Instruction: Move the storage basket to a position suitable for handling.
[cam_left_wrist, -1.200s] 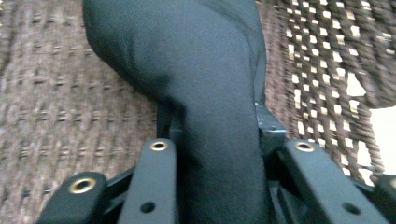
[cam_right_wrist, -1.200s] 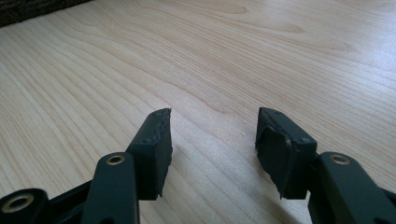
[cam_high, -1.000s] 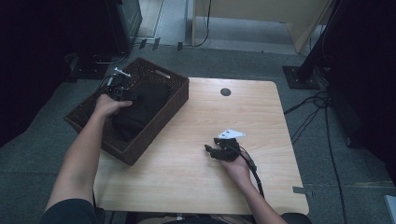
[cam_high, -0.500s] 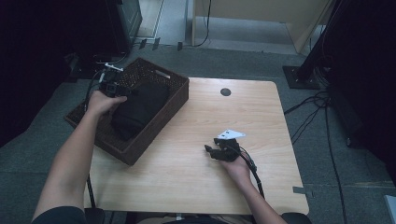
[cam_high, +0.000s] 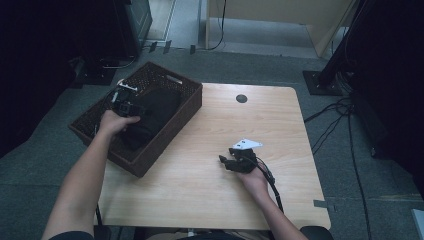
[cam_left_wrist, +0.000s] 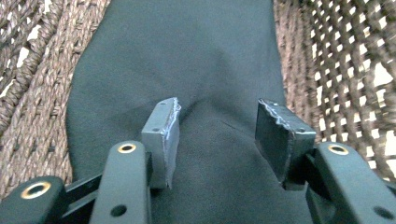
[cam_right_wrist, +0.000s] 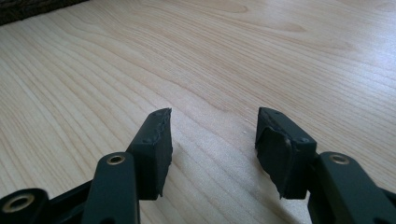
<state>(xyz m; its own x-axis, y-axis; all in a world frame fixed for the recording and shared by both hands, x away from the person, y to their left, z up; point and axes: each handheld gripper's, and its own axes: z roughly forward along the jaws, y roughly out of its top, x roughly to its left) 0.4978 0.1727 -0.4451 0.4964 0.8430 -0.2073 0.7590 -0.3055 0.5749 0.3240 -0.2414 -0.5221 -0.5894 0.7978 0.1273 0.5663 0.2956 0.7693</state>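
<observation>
- left gripper (cam_left_wrist: 217, 135) in the basket, jaws apart, have just been opening a bit; dark cloth (cam_left_wrist: 187, 60) lies under and between them, a small fold rises in the gap. Pads sit on the cloth but don't pinch it, nothing gripped.
- high view: left gripper (cam_high: 125, 102) over the cloth's left end, left hand (cam_high: 116, 121) on it.
- dark cloth (cam_high: 152, 115) is bunched inside the brown woven basket (cam_high: 165, 145), which sits on the table's left edge and overhangs it.
- right gripper (cam_right_wrist: 212, 140) jaws apart, nothing between them, low over bare wood.
- high view: right gripper (cam_high: 235, 161) on the table near the middle-right, well apart from the basket, cable trailing back along the right hand (cam_high: 255, 181).
- light wooden table (cam_high: 260, 125) with a round dark grommet (cam_high: 241, 98) near the far edge; grey carpet floor, cables and stand bases around it.
- room's far sides very dark, hard to make out.
- what kind of garment the cloth is: cannot tell.
</observation>
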